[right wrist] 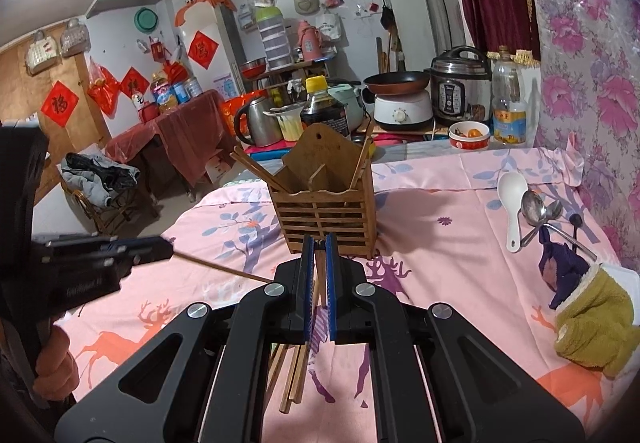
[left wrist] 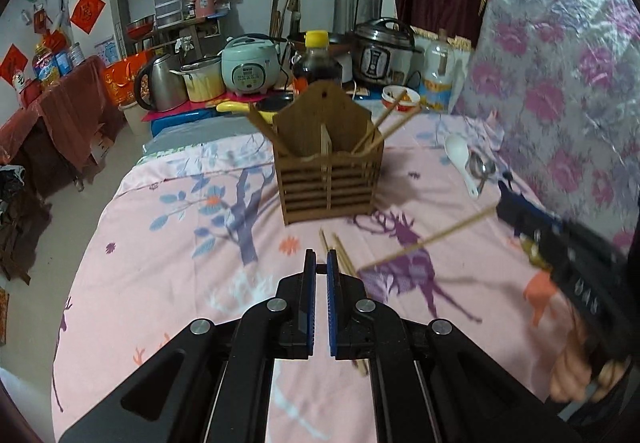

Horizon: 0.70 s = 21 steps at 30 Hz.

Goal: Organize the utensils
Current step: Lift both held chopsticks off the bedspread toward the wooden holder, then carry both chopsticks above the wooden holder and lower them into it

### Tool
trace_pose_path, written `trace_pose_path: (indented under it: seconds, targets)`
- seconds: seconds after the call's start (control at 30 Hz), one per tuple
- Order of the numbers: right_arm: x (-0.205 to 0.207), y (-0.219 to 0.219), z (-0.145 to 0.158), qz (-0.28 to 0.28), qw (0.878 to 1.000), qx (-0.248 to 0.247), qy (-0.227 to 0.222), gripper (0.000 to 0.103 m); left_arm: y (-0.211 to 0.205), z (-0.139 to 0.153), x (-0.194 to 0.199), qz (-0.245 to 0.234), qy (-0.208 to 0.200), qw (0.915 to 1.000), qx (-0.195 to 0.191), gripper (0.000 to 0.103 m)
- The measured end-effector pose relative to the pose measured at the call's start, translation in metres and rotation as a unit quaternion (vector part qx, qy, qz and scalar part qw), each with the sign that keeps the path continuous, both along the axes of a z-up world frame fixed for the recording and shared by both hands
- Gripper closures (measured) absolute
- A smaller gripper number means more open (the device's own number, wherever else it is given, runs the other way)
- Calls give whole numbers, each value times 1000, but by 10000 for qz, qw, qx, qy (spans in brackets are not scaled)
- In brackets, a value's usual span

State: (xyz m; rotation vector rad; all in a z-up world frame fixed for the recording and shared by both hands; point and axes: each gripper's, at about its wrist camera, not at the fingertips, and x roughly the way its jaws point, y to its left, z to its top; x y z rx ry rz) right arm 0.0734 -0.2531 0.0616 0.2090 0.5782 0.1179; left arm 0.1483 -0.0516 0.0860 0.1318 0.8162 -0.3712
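A slatted wooden utensil holder (left wrist: 326, 183) (right wrist: 326, 215) stands on the pink deer-print cover with a few chopsticks leaning in it. My left gripper (left wrist: 320, 257) (right wrist: 170, 243) is shut, and in the right wrist view a chopstick (right wrist: 224, 267) sticks out from its tip. My right gripper (right wrist: 319, 243) (left wrist: 505, 189) is shut too, with a chopstick (left wrist: 428, 237) slanting down-left from its tip. More chopsticks (left wrist: 344, 255) (right wrist: 294, 375) show just under each gripper. A white spoon (left wrist: 460, 155) (right wrist: 512, 195) and metal spoons (left wrist: 480, 167) (right wrist: 534, 207) lie to the right.
A dark sauce bottle (left wrist: 316, 67) stands behind the holder, with cookers, a kettle and a small bowl (right wrist: 469, 135) past the far edge. A yellow and purple cloth (right wrist: 592, 323) lies at the near right. A floral-covered wall (left wrist: 560, 83) closes the right side.
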Motion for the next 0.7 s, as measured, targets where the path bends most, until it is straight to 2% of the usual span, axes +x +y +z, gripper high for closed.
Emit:
trace_pose_path:
  seconds: [0.13,0.43,0.53,0.7]
  targets:
    - [7,-1,4,-34,10000,16,0,96,-4,6,14,102,-8,9999,-119,98]
    - [38,-2,42,-7,9995,-117,-289,96,-24,66,35,-68,-523,9986,-90,98]
    - [47,1,57,-59,9985,-191,-504,96,-30,83,45,-31,-719,9974,-102,98]
    - [61,-2,77,-268,9944,-105,-1016,96,-29,112,63,138,-1089,9931,-421,98]
